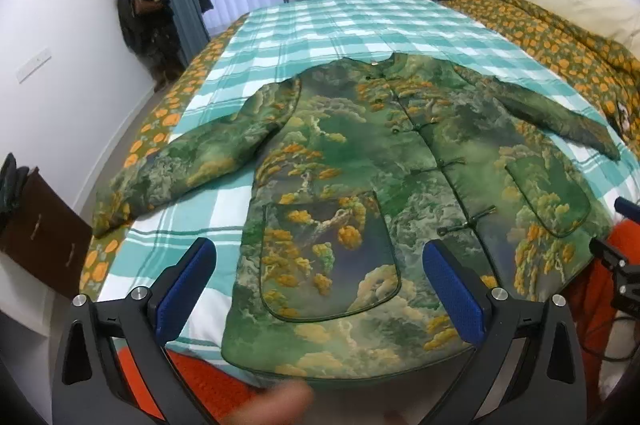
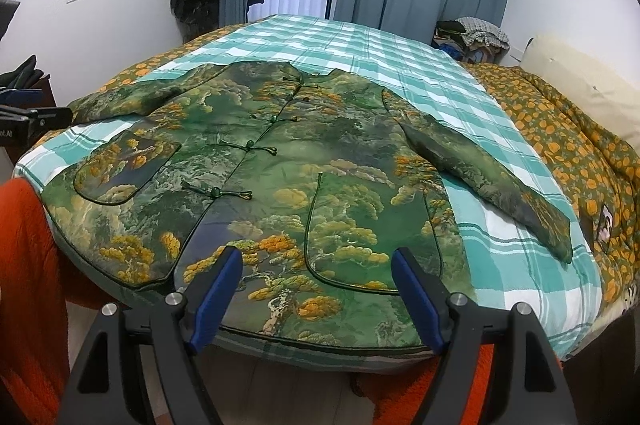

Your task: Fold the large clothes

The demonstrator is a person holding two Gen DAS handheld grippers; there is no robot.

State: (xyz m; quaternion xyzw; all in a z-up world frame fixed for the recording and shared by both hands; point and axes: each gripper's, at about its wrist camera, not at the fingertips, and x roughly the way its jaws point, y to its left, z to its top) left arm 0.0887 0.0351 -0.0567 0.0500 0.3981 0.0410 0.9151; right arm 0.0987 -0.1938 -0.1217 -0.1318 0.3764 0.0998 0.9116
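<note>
Both grippers, left [image 1: 320,299] and right [image 2: 318,295], hover with jaws apart over the jacket [image 1: 384,161] hem; take the nine o'clock sleeve [image 1: 176,165] first, folding it flat across the chest.

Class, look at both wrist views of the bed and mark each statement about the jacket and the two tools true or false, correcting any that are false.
1. The jacket lies flat, front up, with both sleeves spread out. True.
2. The left tool is clamped on the hem. False: its jaws stand open and hold nothing.
3. The jacket lies on a checked blanket. True.
4. The right tool grips a sleeve. False: it is open, near the hem.
5. The jacket front is unfastened. False: its knot buttons are done up.
</note>
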